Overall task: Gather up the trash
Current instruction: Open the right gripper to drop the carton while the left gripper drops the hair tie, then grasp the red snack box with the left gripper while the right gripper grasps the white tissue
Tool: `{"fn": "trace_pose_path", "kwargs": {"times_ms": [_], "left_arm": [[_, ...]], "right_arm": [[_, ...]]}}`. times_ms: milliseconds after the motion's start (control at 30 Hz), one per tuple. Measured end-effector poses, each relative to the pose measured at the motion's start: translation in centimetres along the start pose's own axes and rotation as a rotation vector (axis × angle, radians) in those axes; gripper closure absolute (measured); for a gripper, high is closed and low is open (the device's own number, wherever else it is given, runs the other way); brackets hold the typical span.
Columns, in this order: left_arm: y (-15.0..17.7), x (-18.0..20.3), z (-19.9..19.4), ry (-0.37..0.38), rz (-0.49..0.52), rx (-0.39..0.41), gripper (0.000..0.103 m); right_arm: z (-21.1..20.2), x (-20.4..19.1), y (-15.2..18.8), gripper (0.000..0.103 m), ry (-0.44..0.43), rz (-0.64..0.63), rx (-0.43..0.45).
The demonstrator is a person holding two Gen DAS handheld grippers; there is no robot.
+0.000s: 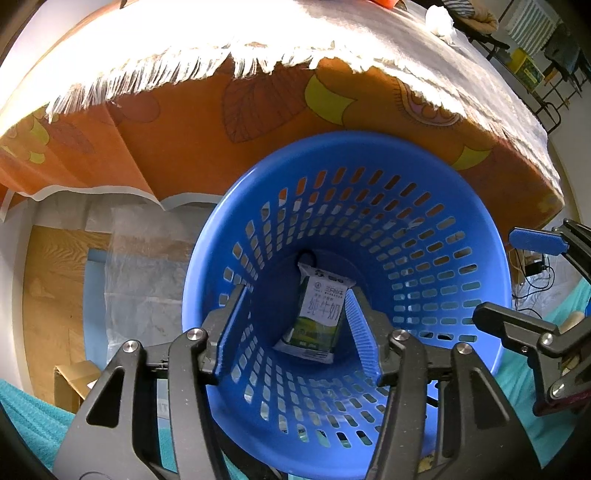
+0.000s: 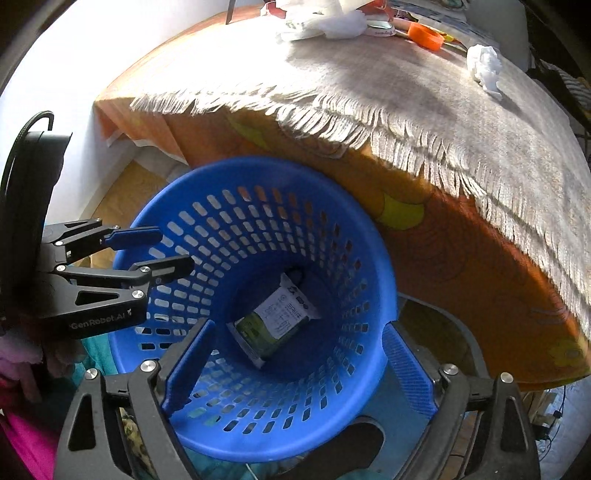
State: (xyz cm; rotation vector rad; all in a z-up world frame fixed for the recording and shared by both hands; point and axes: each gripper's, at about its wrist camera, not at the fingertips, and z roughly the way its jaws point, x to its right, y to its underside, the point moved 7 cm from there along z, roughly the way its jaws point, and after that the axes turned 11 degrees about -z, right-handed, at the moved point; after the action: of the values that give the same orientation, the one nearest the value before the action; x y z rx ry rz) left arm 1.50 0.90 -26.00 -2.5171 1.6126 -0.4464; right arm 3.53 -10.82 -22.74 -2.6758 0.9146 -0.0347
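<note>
While slotted blue plastic basket (image 1: 424, 221) gapes — crumpled milk carton (image 1: 319, 314) inside.

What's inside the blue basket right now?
One milk carton lies on the bottom of the blue basket. A small dark thing shows behind its top end; the carton covers the floor beneath. Both tongs are open and empty.

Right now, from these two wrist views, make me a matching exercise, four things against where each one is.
Things:
1. milk carton
2. crumpled tissue
3. blue basket
4. orange tape roll

Places:
A. on the floor against the hanging tablecloth
B. at the far end of the table, beside white bags
C. lying at the basket's bottom
D. alone on the fringed cloth, toward the right edge

Pairs: 1-C, 2-D, 3-A, 4-B
</note>
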Motion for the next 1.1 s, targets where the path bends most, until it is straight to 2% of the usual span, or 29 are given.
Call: {"fn": "trace_pose_path", "kwargs": {"times_ms": [367, 567, 767, 1100], "left_arm": [[-0.3, 0.2, -0.5, 0.013, -0.002, 0.007, 0.048], [-1.4, 0.8, -1.9, 0.033, 0.009, 0.034, 0.048], [-4.3, 1.4, -4.4, 0.022, 0.058, 0.112, 0.048], [-10.8, 1.7, -8.1, -0.002, 0.132, 0.235, 0.048]], "right_arm": [[-1.7, 1.5, -0.3, 0.009, -0.006, 0.06, 0.032], [-3.6, 3.0, -0.8, 0.009, -0.02, 0.126, 0.085], [-5.7, 5.0, -1.5, 0.009, -0.004, 0.179, 0.14], [-8.4, 9.6, -3.4, 0.008, 0.039, 0.246, 0.205]]}}
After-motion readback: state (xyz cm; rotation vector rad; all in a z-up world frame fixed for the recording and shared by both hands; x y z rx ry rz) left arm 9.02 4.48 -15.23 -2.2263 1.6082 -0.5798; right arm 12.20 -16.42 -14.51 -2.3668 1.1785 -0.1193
